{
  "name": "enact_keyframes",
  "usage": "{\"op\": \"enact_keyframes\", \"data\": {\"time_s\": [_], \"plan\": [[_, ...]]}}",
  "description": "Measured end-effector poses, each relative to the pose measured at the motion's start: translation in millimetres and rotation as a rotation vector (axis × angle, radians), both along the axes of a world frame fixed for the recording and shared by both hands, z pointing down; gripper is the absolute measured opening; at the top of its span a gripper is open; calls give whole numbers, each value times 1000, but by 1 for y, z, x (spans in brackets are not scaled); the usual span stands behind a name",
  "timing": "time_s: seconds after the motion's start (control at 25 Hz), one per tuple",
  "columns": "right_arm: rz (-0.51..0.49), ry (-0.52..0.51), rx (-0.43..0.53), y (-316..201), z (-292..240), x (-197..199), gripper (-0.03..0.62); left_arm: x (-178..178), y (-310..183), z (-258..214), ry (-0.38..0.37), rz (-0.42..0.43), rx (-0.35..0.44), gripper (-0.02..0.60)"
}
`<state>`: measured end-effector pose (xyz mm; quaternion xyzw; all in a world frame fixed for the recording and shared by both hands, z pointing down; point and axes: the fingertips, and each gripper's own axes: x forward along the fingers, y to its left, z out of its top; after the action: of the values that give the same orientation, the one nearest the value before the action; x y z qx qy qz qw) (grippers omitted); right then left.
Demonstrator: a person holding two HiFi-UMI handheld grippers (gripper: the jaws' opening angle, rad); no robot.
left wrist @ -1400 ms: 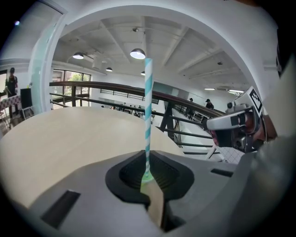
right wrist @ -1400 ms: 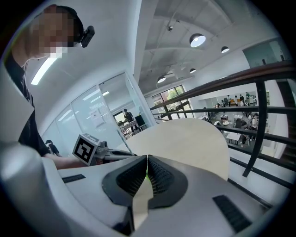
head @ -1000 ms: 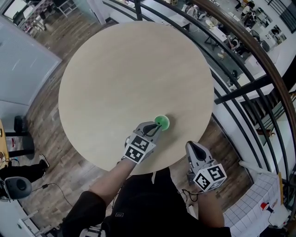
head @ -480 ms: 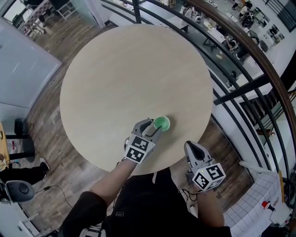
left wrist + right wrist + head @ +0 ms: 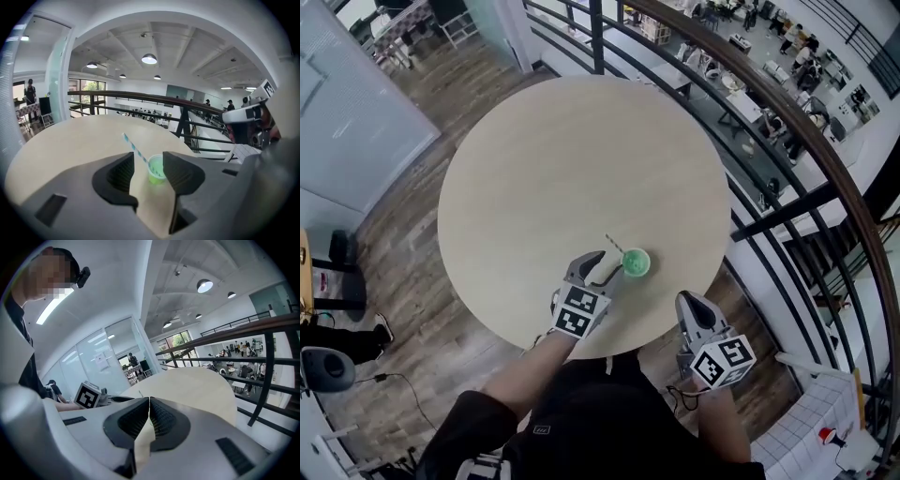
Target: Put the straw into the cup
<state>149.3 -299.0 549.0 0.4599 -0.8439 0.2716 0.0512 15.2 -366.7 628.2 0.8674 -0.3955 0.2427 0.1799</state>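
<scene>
Basically done. Right gripper (image 5: 690, 302), lower right: jaws together, empty. Left gripper (image 5: 598, 264), lower centre: jaws just opened wide, nothing between them. Just beyond, cup (image 5: 636, 263) stands on table (image 5: 544, 159), 1 striped straw (image 5: 612, 247) leaning inside, apparently free. Left: retreat only.
</scene>
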Motion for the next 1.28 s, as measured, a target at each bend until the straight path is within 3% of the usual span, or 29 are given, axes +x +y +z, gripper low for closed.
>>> {"op": "enact_keyframes", "data": {"time_s": [0.32,0.6,0.8,1.0,1.28], "plan": [[-15,13,55,-1,-32,0,23,-5,14,-69,101,-17,115,174],[-6,12,115,0,-56,13,23,-10,37,-127,150,-13,223,81],[8,7,162,6,-76,29,23,-27,55,-154,168,-64,279,32],[11,-8,219,10,-104,30,23,-42,65,-181,202,-95,309,11],[-39,-35,307,22,-139,10,23,-37,83,-228,257,-58,398,8]]}}
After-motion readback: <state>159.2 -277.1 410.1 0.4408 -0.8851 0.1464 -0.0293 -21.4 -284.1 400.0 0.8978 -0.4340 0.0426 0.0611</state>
